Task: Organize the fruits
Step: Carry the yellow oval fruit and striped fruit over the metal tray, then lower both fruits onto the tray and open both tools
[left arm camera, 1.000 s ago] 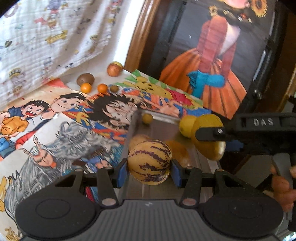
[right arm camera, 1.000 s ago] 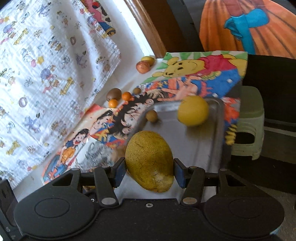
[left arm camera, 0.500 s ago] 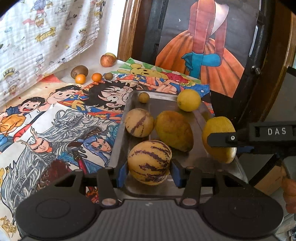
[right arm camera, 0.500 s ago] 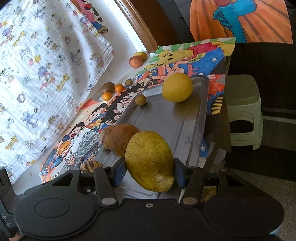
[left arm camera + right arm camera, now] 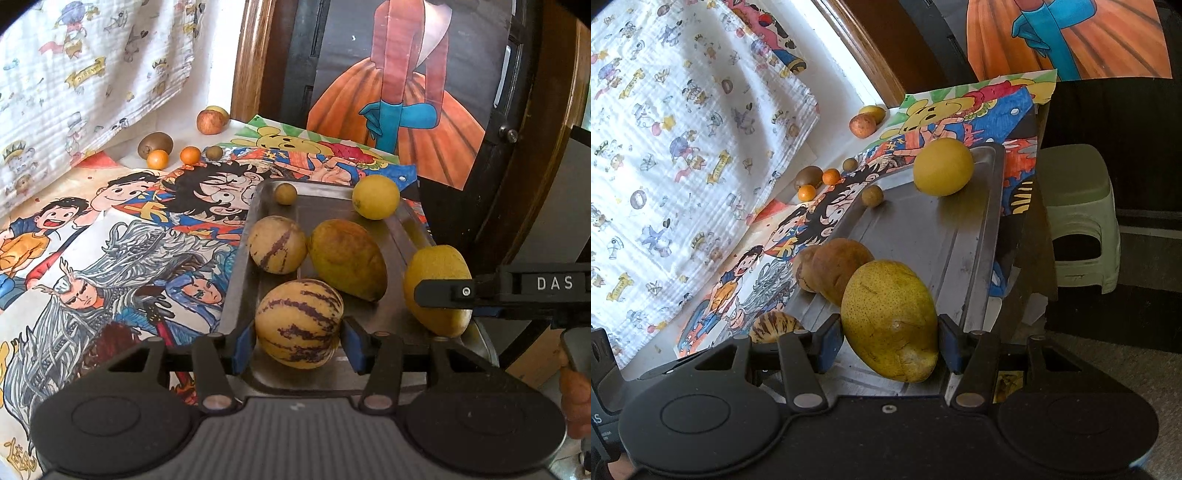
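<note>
A rectangular grey metal tray [image 5: 408, 236] sits on a counter [image 5: 110, 162] covered with bright cartoon drawings, and everything here is placed from that tray. At its near end the left gripper [image 5: 299, 338] has a round yellow purple-striped melon [image 5: 298, 323] between its blue pads; the jaws have just been easing apart, and a thin gap shows on each side (the fruit rests on the tray floor). Over the near right rim the right gripper [image 5: 891, 341] frames a speckled yellow-green mango [image 5: 892, 319], its jaws likewise just loosened, pads barely clear. Mid-tray lie a second striped melon [image 5: 277, 249] and a browner mango [image 5: 347, 258], touching. A round yellow citrus [image 5: 376, 196] occupies the far right corner.
</note>
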A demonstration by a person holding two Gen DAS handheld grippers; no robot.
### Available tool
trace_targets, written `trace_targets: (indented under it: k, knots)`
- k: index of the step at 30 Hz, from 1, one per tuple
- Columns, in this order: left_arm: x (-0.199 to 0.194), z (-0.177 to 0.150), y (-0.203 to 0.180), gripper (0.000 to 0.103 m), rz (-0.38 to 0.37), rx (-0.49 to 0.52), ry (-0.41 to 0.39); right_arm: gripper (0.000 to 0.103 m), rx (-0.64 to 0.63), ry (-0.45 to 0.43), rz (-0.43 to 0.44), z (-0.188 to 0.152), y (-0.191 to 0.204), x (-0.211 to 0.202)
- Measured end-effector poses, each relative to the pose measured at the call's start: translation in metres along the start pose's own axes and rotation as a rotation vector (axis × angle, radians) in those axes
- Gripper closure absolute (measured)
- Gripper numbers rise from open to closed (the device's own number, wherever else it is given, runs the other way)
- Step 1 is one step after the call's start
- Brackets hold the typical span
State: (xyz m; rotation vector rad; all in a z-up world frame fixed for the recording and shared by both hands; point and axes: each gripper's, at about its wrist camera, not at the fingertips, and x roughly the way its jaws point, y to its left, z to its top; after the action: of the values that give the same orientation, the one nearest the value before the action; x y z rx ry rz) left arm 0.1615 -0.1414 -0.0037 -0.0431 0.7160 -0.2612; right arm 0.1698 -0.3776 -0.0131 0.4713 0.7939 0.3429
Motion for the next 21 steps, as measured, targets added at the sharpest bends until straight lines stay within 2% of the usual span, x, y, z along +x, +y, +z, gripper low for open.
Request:
trace_targets:
  k: [9, 15, 17, 21]
  knots:
    - [-0.011, -0.004, 0.004, 0.044, -0.001, -0.013, -0.021, 0.045, 0.035, -0.006, 0.009, -0.005, -0.001, -0.006]
    - [-0.024, -0.007, 0.009, 0.037, -0.001, -0.039, -0.052, 0.044, 0.043, -0.014, 0.003, -0.011, 0.001, -0.013]
    - [-0.029, -0.009, 0.011, 0.030, 0.000, -0.052, -0.063, 0.044, 0.048, -0.017, 0.005, -0.013, 0.001, -0.014]
    - [-0.039, -0.011, 0.015, 0.022, 0.010, -0.071, -0.082, 0.036, 0.068, -0.017, 0.021, -0.018, 0.002, -0.016]
